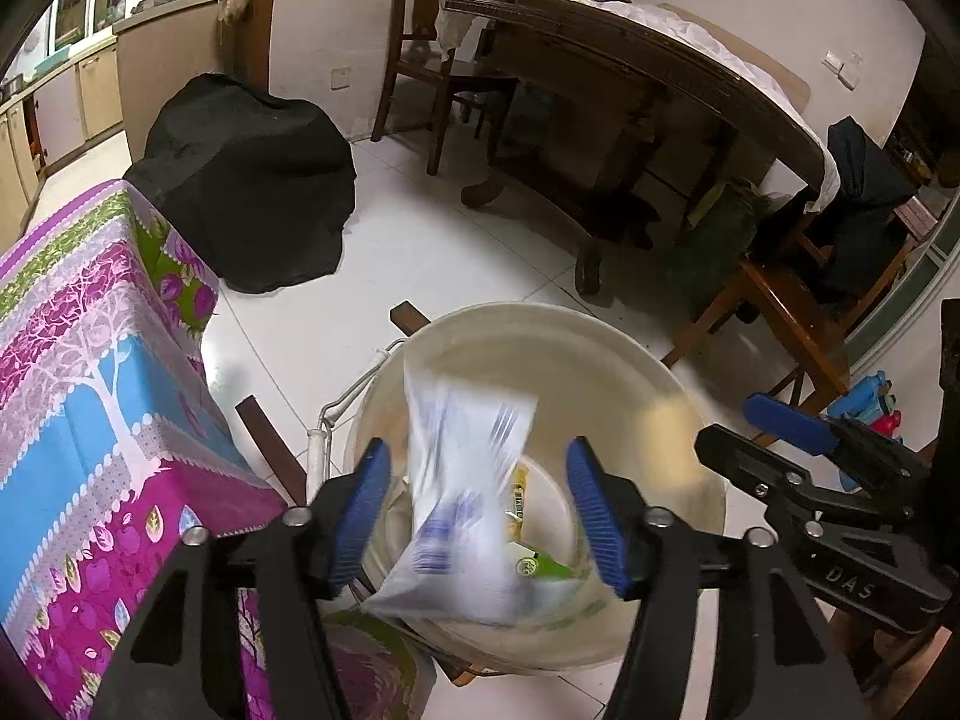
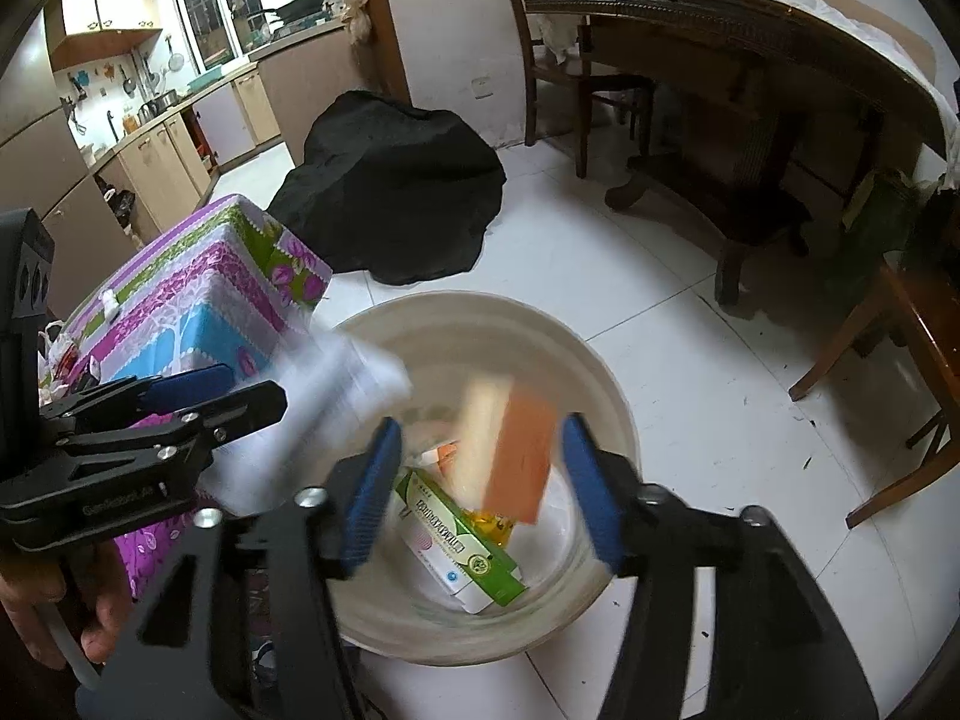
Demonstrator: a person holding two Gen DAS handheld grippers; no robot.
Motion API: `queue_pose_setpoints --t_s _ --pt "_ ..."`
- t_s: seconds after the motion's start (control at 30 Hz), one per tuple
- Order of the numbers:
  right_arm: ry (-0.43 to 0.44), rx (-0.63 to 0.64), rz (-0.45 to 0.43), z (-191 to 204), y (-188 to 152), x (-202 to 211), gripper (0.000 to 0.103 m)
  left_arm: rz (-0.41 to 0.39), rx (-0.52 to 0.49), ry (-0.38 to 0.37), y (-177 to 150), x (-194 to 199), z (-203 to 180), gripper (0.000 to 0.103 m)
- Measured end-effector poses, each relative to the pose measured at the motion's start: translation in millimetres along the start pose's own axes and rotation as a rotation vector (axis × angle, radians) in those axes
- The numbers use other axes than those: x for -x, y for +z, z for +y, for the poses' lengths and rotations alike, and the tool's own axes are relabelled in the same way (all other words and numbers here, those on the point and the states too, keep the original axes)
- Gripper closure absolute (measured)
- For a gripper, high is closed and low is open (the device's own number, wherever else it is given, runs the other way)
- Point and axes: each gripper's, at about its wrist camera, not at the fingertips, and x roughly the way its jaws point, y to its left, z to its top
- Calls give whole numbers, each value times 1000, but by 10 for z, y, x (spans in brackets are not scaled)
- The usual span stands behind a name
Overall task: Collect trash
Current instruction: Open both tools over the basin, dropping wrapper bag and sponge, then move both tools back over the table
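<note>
Our left gripper (image 1: 477, 516) hangs over the white bucket (image 1: 600, 348) with its jaws apart, and the blurred white-and-blue plastic packet (image 1: 462, 498) between them touches neither pad, so we read it as let go and dropping. Our right gripper (image 2: 480, 492) is likewise spread, with a blurred orange-and-cream box (image 2: 510, 450) loose between its blue pads above the same bucket (image 2: 600, 372). Neither gripper is gripping anything.

Inside the bucket we see a green-and-white carton (image 2: 462, 540) and a yellow wrapper (image 2: 489, 525) lying on the bottom, so part of the collecting looks done, and these two pieces seem about to join them. On the table with the patterned purple-and-blue cloth (image 2: 198, 300) just beside the bucket, a few small items (image 2: 60, 360) sit at the far edge; we cannot tell whether they are trash left to gather.

The bucket stands on a white tiled floor (image 1: 420, 252). Further off lie a black covered heap (image 1: 246, 180), a dark wooden dining table (image 1: 660, 78) with chairs, and a kitchen counter (image 2: 180, 114) at the back.
</note>
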Motion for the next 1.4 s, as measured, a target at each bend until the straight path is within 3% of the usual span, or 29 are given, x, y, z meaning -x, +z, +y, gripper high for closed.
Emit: queue_pose_setpoints --t_s 0.63,0.8,1.03,1.2,1.4 --pt "4 -18 -27 -1 -39 100 47 -8 -10 12 -79 106 21 40" --pt "22 -12 -164 146 -114 443 44 -26 -12 29 -189 290 124 40" --pt "93 34 -289 649 -239 744 39 -70 -5 65 -455 698 438 39" --pt "161 68 -307 990 -252 831 36 -106 27 88 -659 1059 743 39" --pt "242 107 -303 1368 -271 875 35 -159 122 136 -955 1588 1381 39"
